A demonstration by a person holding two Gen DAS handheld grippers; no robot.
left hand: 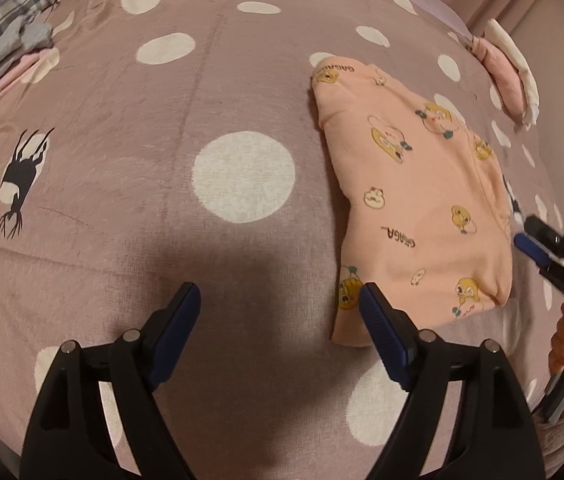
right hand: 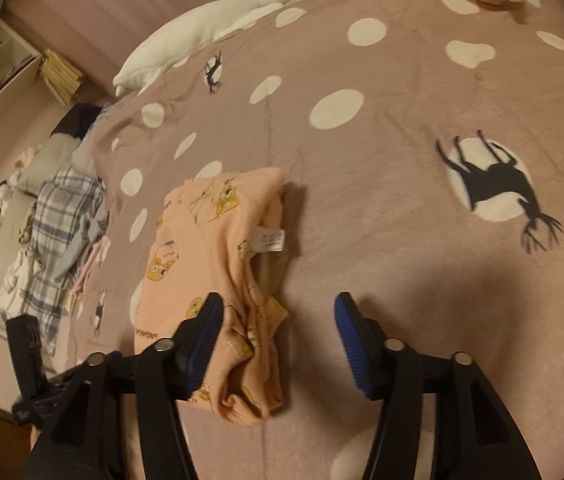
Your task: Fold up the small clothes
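- Left wrist view: the left gripper (left hand: 280, 306) is held with jaws apart and empty above the dotted bedspread (left hand: 162, 100); the folded peach garment (left hand: 422, 200) is seen at two o'clock.
- Right wrist view: the right gripper (right hand: 278, 320) is held with jaws apart, unclamped; the peach garment (right hand: 218, 264) is seen at eleven o'clock.

The right gripper (left hand: 530, 236) is cut off by the frame edge, its jaw spacing unclear.

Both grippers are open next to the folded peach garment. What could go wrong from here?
The peach garment has bunched, loose edges at its near end; grabbing only one layer with the right gripper could undo the fold. The left gripper sits at the garment's corner and may pinch the polka-dot bedspread too.
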